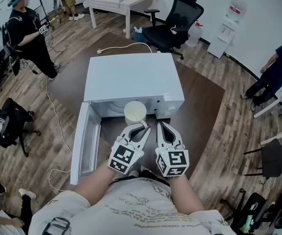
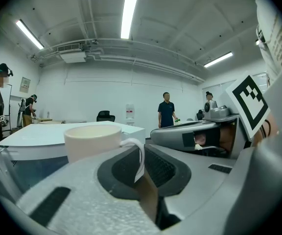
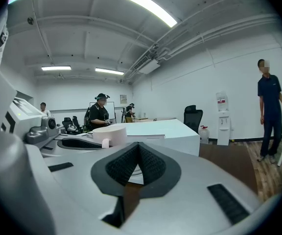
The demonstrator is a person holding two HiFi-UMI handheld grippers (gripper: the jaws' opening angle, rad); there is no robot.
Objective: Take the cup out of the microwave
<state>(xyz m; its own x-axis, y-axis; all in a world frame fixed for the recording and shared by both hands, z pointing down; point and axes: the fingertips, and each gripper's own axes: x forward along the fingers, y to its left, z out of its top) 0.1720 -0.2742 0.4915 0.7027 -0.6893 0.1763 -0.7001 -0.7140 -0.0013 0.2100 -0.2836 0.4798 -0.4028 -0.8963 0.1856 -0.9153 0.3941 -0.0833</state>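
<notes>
While my left tongs [image 1: 143, 127] pinched the cream cup [image 1: 135, 111] by its handle before the open microwave [image 1: 131, 77], my right tongs [image 1: 162, 126] were clenched on nothing.

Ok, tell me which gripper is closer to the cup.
Left. The left gripper has its jaws shut on the handle of the cup, in front of the open microwave. The right gripper sits beside it, to the cup's right, jaws together and holding nothing.
</notes>
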